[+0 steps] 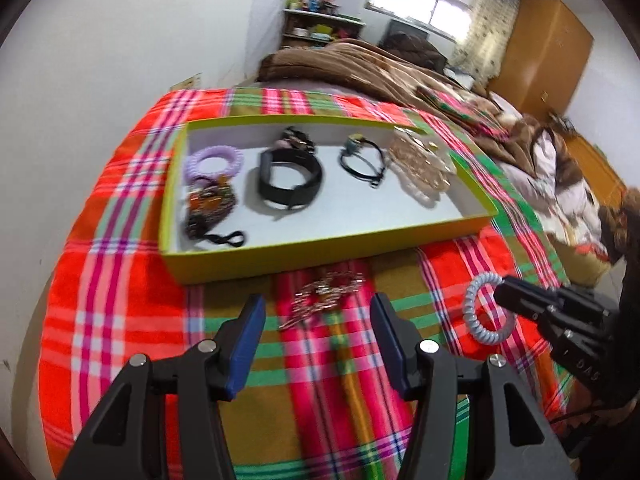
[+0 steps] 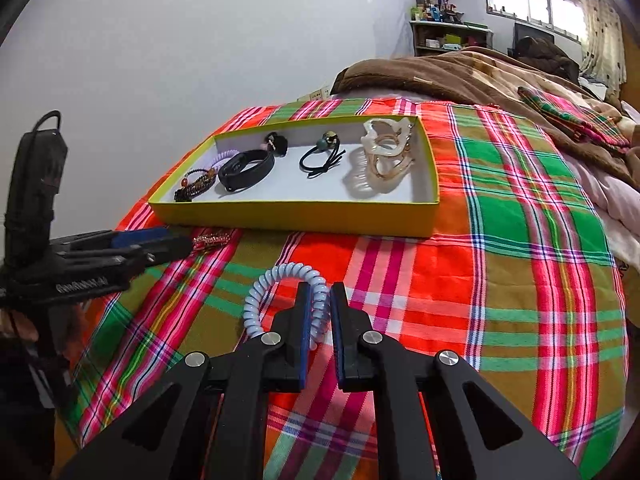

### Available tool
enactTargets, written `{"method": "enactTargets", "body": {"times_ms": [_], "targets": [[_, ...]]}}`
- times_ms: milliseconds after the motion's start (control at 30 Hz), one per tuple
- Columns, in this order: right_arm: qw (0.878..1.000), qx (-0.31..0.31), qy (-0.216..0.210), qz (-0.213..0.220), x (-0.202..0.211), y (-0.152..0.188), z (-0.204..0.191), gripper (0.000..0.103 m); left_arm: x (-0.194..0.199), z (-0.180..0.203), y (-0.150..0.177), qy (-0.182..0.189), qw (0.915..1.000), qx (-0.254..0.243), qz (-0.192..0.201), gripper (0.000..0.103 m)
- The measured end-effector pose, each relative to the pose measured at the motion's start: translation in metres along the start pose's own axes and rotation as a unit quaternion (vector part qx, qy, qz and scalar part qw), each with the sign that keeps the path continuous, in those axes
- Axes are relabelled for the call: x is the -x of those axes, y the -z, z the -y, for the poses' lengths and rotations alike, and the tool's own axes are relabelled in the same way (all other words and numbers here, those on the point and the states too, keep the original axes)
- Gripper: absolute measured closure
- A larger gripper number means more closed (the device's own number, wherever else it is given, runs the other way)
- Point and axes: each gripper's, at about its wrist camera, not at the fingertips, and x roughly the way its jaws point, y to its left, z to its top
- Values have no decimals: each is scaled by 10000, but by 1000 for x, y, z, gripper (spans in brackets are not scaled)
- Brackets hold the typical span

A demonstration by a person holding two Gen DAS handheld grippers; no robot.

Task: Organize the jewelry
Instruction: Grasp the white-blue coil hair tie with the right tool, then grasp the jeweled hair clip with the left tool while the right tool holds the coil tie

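Nearest in the right wrist view, the right tongs (image 2: 319, 312) are drawn narrow and pinch the right side of a pale blue spiral hair tie (image 2: 280, 276), a coiled plastic ring like a telephone cord. The ring stands up from the grip, its loop arching up and to the left of the tips, over the plaid bedcover (image 2: 500, 248).

In the left wrist view, the left tongs (image 1: 318, 316) stand wide with nothing between the blue pads. Just past their tips a gold-toned chain ornament (image 1: 324, 294) lies on the cover, a tangle of small metal links, its long axis running from near left to far right toward the box. There is bare cloth on both sides of it.

The bedcover is woven cloth in red, green, pink and ochre checks, flat here and open to the right of the box.

Farther on sits a shallow yellow box (image 1: 280, 258), rectangular, of card with a white inside, long side facing the tongs. Its near wall lies just beyond the chain ornament. Inside, from left to right, are a lilac spiral hair tie (image 1: 214, 160), a dark beaded bracelet (image 1: 210, 208), a black band (image 1: 290, 180) lying as an open oval, a thin black elastic with a bead (image 1: 362, 160), and clear, amber-tinted claw clips (image 2: 384, 160) at the right end. White floor shows between the pieces.

Beyond the box a brown blanket (image 2: 460, 72) is heaped on the bed.
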Motion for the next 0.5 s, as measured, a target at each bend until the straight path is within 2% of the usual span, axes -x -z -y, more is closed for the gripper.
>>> {"method": "enactTargets", "body": {"times_ms": [200, 500], "targets": [[10000, -83, -44, 28, 4, 2, 5, 94, -12, 12, -3, -70, 9995, -285, -122, 47], [9999, -90, -68, 81, 6, 2, 8, 94, -22, 19, -6, -407, 9974, -582, -140, 47]]}}
